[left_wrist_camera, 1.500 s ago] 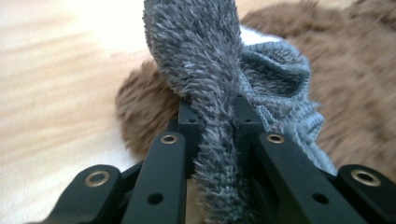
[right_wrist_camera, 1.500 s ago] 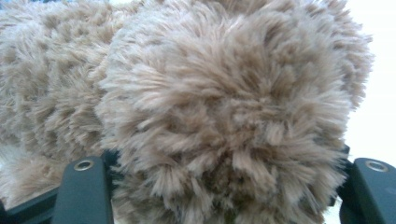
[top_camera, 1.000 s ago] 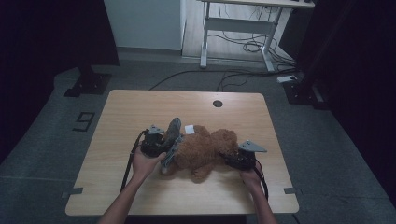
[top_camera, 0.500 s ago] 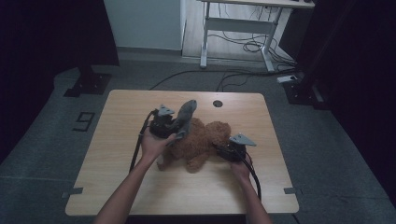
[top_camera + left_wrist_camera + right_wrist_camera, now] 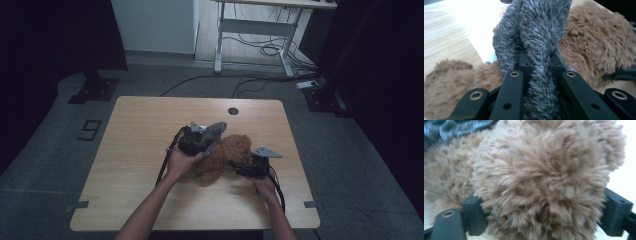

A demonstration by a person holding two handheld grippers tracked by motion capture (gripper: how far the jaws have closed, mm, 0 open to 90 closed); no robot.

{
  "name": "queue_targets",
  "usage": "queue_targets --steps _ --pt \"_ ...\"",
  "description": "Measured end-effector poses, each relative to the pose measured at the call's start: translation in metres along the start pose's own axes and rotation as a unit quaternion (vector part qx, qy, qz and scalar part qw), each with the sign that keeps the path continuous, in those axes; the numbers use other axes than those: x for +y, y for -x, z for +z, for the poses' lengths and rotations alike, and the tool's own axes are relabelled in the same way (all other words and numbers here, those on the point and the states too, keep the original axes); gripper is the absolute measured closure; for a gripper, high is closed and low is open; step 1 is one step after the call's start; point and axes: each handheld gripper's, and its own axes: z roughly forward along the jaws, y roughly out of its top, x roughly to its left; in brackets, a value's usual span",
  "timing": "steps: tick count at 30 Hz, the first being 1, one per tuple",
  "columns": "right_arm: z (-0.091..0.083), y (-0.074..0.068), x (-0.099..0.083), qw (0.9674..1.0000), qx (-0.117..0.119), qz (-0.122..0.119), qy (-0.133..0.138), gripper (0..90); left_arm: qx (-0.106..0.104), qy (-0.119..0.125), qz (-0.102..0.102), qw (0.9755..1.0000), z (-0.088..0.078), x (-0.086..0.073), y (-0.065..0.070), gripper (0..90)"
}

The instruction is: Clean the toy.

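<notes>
Work in hand: pulling a grey cloth (image 5: pixel 536 37) off a brown plush toy (image 5: pixel 227 152) lying near the middle of the tabletop (image 5: pixel 140 130).
Left tool (image 5: pixel 200 142): jaws together, clamped on a bunched fold of the grey cloth; in the left gripper view the fold runs up between the two black jaws, with the toy's fur on both sides.
Right tool (image 5: pixel 245 169): at the toy's right side; its jaws have just been opening and now stand wide, a rounded lump of the toy (image 5: pixel 541 182) between them. I judge the pads no longer press it, though the fur hides the contact.
Cloth: draped from the left tool over the toy's upper left; whether it is fixed to the toy cannot be told.
Risk 1: with the right tool let go, a further pull on the cloth may drag the whole toy across the tabletop instead of freeing the cloth.
Risk 2: the fold is thick and fluffy; it could slip from the jaws under a sharp tug.
Risk 3: the right jaws may snag fur on leaving.
Around: a round hole (image 5: pixel 233 110) in the tabletop beyond the toy, well apart; a desk frame (image 5: pixel 260 30) and floor cables (image 5: pixel 260 50) farther back. Nothing blocks either hand.
</notes>
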Motion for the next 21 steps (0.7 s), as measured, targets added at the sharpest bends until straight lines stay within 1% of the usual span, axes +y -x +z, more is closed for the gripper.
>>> queue_targets --steps 2,3,5,6,7,8,10,12,14,17,19,20,21 --pt "-0.008 0.002 0.001 0.9999 0.009 0.006 0.003 13.4 -0.003 0.010 0.001 0.9999 -0.003 -0.008 0.004 78.7" --pt "-0.013 0.004 0.003 0.9998 0.016 0.011 0.007 13.6 0.001 0.013 0.008 0.9999 -0.005 -0.011 0.007 78.7" --pt "-0.022 0.006 0.005 0.9992 0.025 0.023 0.020 14.1 0.017 0.017 0.041 0.9989 -0.009 -0.019 0.018 78.8" --pt "-0.027 0.008 0.007 0.9986 0.030 0.030 0.031 14.3 0.015 0.022 0.047 0.9986 -0.012 -0.023 0.024 78.8" --pt "-0.033 0.011 0.009 0.9978 0.030 0.041 0.041 14.3 0.013 0.026 0.048 0.9984 -0.014 -0.027 0.027 78.8" --pt "-0.036 0.013 0.011 0.9974 0.032 0.049 0.042 13.9 0.012 0.029 0.051 0.9982 -0.015 -0.030 0.029 78.8" --pt "-0.039 0.014 0.013 0.9972 0.030 0.051 0.045 13.0 0.007 0.036 0.052 0.9980 -0.018 -0.037 0.033 78.8" --pt "-0.039 0.013 0.013 0.9969 0.031 0.048 0.054 12.6 -0.006 0.042 0.044 0.9981 -0.022 -0.044 0.035 78.9" --pt "-0.036 0.011 0.013 0.9967 0.030 0.049 0.057 10.5 -0.014 0.046 0.038 0.9981 -0.024 -0.048 0.036 78.9" --pt "-0.029 0.009 0.012 0.9968 0.039 0.050 0.048 4.9 -0.020 0.052 0.036 0.9978 -0.026 -0.054 0.039 78.8" --pt "-0.022 0.006 0.010 0.9972 0.053 0.044 0.029 1.2 -0.022 0.053 0.037 0.9977 -0.027 -0.056 0.041 78.8" --pt "-0.016 0.005 0.008 0.9973 0.061 0.039 0.012 0.0 -0.022 0.053 0.038 0.9976 -0.027 -0.057 0.042 78.8" --pt "-0.012 0.003 0.005 0.9973 0.064 0.036 0.002 0.0 -0.023 0.053 0.038 0.9976 -0.027 -0.057 0.042 78.8"
